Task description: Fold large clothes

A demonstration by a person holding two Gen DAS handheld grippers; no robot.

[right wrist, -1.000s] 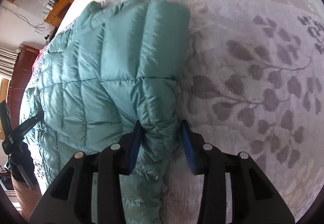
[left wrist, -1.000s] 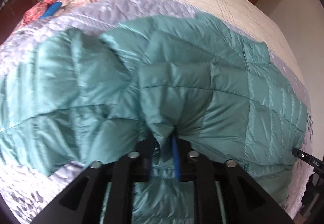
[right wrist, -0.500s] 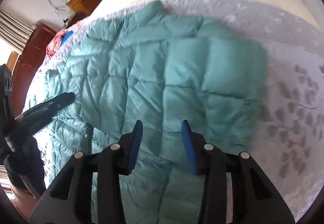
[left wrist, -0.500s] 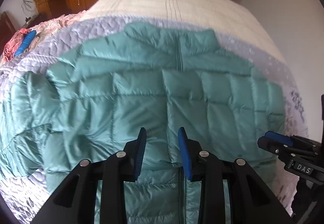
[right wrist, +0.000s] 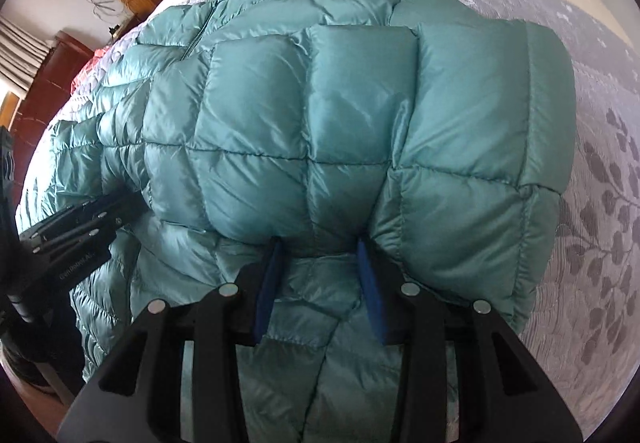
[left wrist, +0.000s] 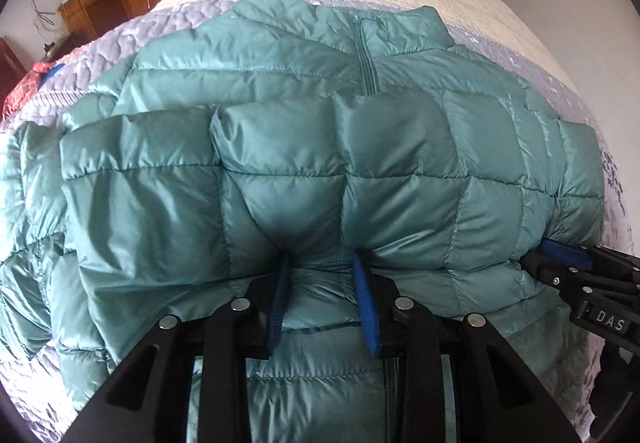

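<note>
The teal quilted down jacket [left wrist: 332, 179] lay front-up across the grey patterned bedspread, its stand-up collar and closed zip pointing toward the far cream part of the bed. Both sleeves were folded inward over the chest, their puffy, glossy square panels lying side by side across the front and hiding the middle stretch of the zip. In the right wrist view the jacket [right wrist: 344, 131] showed one folded sleeve on top, its outer edge rounded and lying just beside the leaf pattern.
</note>
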